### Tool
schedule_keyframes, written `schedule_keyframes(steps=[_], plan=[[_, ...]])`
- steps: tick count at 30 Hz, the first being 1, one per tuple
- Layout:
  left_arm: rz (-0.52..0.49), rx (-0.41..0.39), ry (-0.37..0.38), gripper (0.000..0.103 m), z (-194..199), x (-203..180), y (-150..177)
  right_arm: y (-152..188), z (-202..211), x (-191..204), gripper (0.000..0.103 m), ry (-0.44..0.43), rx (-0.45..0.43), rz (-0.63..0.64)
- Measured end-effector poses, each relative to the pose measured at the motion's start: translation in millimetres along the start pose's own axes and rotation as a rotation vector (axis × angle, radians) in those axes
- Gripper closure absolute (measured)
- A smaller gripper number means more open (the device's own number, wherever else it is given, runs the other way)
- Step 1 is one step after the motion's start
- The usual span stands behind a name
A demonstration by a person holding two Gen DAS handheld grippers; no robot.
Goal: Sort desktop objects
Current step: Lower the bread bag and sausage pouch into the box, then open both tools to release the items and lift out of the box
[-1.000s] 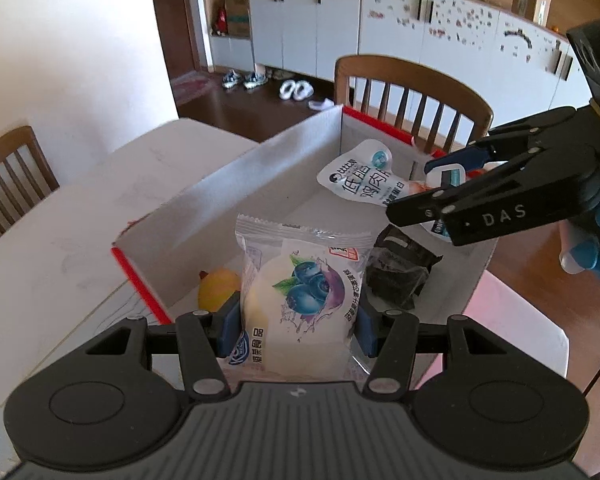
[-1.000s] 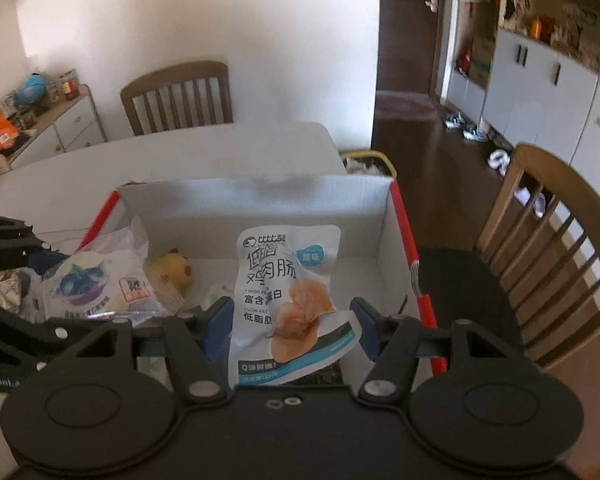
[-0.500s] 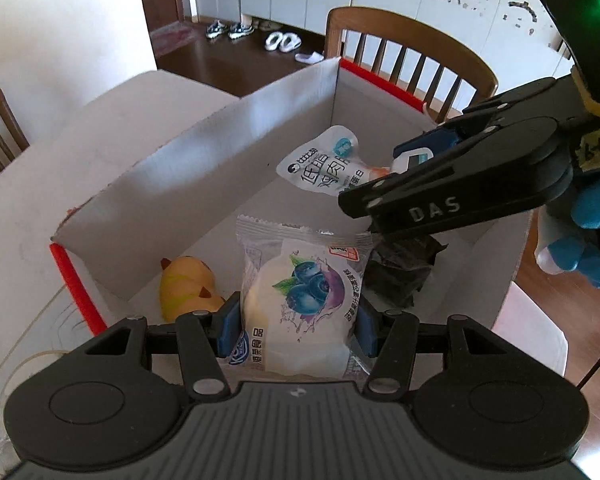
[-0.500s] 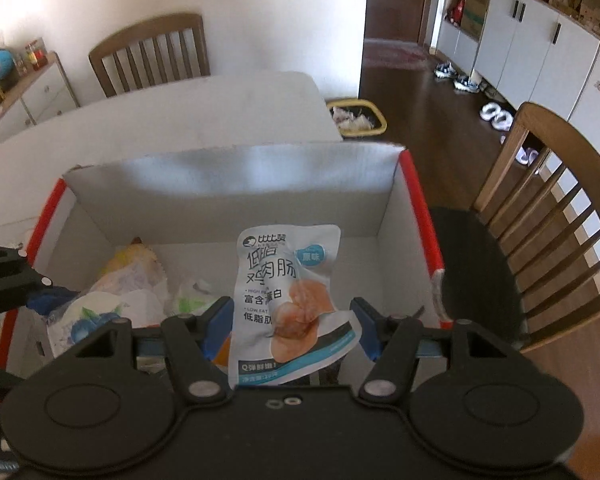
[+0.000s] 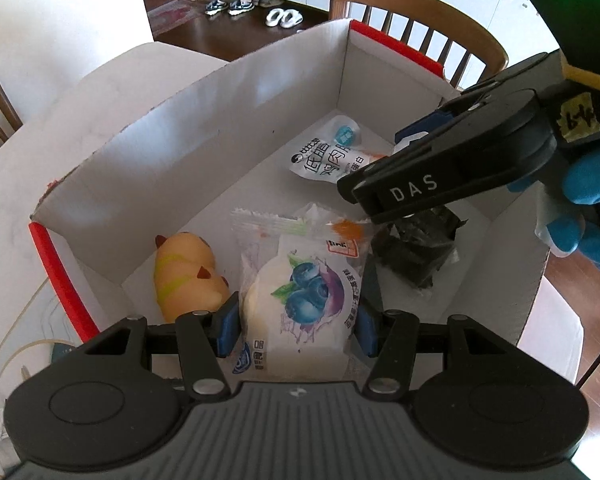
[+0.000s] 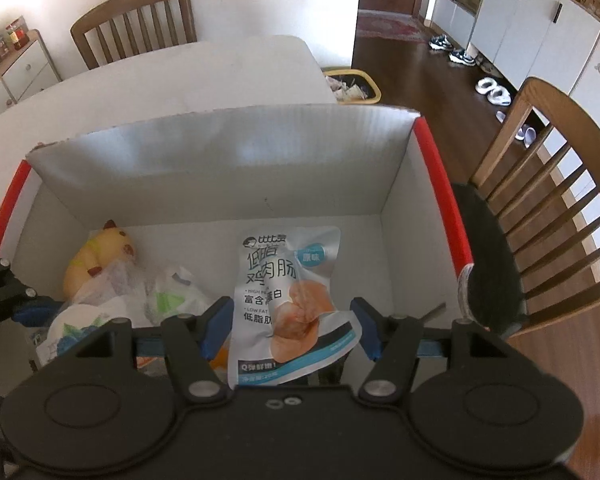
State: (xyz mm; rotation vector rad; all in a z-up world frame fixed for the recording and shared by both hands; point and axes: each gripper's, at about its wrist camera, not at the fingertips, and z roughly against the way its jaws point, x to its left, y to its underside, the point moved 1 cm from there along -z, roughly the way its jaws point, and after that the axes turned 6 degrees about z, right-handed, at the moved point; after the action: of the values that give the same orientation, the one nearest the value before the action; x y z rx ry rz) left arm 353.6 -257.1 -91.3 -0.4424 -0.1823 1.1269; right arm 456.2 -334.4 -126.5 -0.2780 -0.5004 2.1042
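Note:
A white cardboard box with red edges (image 5: pixel 204 128) (image 6: pixel 228 160) stands on the table. My left gripper (image 5: pixel 296 330) is shut on a blueberry bun packet (image 5: pixel 300 280) and holds it inside the box. My right gripper (image 6: pixel 290 328) has opened; the white chicken sausage pouch (image 6: pixel 288 284) lies between its spread fingers, down in the box. The pouch (image 5: pixel 328 156) and the right gripper (image 5: pixel 440 176) also show in the left wrist view. A yellow plush toy (image 5: pixel 184 276) (image 6: pixel 96 264) and a dark packet (image 5: pixel 416 252) lie on the box floor.
A white and green packet (image 6: pixel 172 300) lies in the box beside the plush toy. Wooden chairs (image 6: pixel 540 208) (image 6: pixel 136 20) stand at the table's sides. A yellow basket (image 6: pixel 356 84) sits on the floor beyond the table. A cable (image 5: pixel 16 360) lies left of the box.
Both grippers have moved down into the box with their packets. The right gripper's fingers have spread apart, letting go of the sausage pouch. The left stays shut on the bun packet.

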Motion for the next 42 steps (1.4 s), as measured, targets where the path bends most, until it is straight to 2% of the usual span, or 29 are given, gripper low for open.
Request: schedule_keyframes(steps=[13, 18, 21, 23, 42], plan=[[0.005, 0.0, -0.005, 0.048, -1.4, -1.5, -3.0, 1.4, -3.3, 0.6, 0.038, -0.008, 0.02, -0.003], [0.017, -0.024, 0.015, 0.036, 4.3, -1.2, -3.9, 0.4, 0.7, -1.1, 0.037, -0.017, 0.009, -0.006], [0.007, -0.033, 0.019, 0.032, 8.8, -3.0, -4.4, 0.7, 4.3, -3.3, 0.031, -0.026, 0.0, -0.011], [0.008, -0.039, 0.023, 0.032, 12.1, -3.6, -3.5, 0.7, 9.5, -2.0, 0.026, -0.026, -0.012, -0.007], [0.062, -0.133, 0.053, 0.032, 61.7, 4.6, 13.9, 11.5, 71.1, 12.4, 0.026, -0.045, -0.112, 0.0]])
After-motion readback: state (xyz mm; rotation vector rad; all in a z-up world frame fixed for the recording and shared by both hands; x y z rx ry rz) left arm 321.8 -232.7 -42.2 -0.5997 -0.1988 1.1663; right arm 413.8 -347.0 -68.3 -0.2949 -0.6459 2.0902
